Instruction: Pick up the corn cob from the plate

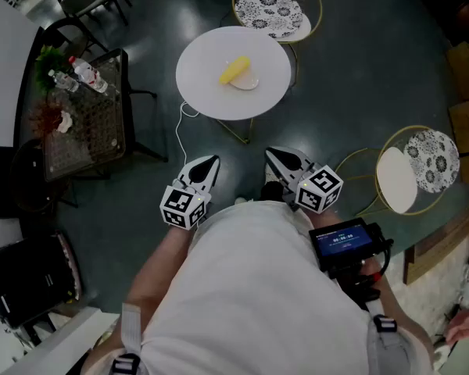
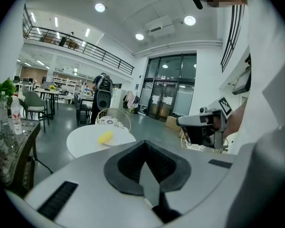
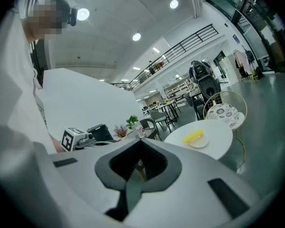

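Observation:
A yellow corn cob [image 1: 234,70] lies across a small pale plate [image 1: 248,83] on a round white table [image 1: 211,92] ahead of me. Both grippers are held close to the person's body, well short of the table. My left gripper [image 1: 210,162] points toward the table with its jaws together and nothing between them. My right gripper [image 1: 273,154] is also shut and empty. The left gripper view shows the corn cob [image 2: 105,137] far off and the right gripper [image 2: 205,126] beside it. In the right gripper view the corn cob [image 3: 192,136] rests on its plate [image 3: 200,142].
A gold wire chair with a patterned cushion [image 1: 270,10] stands behind the table, and another [image 1: 430,159] to the right. A dark side table [image 1: 86,123] with bottles and plants sits at the left. A white cable [image 1: 179,135] runs on the floor. Cardboard boxes [image 1: 467,116] stand at the far right.

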A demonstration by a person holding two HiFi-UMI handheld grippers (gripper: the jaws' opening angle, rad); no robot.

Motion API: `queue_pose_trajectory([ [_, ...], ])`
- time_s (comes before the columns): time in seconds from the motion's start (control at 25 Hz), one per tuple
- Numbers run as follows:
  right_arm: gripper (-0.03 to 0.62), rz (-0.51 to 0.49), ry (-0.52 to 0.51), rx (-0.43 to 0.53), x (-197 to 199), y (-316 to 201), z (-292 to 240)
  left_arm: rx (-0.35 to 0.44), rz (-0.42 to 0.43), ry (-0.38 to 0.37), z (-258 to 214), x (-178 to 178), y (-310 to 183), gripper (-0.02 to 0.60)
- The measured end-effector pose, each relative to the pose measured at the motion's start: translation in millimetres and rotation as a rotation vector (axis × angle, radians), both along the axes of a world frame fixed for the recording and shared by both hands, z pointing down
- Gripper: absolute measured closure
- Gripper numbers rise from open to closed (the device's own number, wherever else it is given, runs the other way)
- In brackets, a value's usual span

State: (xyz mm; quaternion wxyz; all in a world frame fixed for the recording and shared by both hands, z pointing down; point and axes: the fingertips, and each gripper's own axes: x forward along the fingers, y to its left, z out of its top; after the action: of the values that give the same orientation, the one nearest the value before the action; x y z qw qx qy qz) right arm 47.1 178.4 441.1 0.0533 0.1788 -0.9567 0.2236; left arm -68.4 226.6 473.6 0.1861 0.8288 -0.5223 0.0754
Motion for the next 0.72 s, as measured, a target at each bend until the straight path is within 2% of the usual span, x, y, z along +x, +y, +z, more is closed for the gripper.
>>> queue_pose_trajectory([
  [0.16,0.586,-0.022,-0.016,0.029,4,-6,-2,0.009,-0.017,-0.02,3,7,-1,0.575],
  [0.52,0.586,0.008,-0.014,0.038,31,21,-8,0.025,0.003,-0.03,-8,32,23,0.575],
  [0.72,0.586,0.019,-0.012,0.04,39,20,-7,0.025,0.002,-0.032,-8,38,22,0.576],
])
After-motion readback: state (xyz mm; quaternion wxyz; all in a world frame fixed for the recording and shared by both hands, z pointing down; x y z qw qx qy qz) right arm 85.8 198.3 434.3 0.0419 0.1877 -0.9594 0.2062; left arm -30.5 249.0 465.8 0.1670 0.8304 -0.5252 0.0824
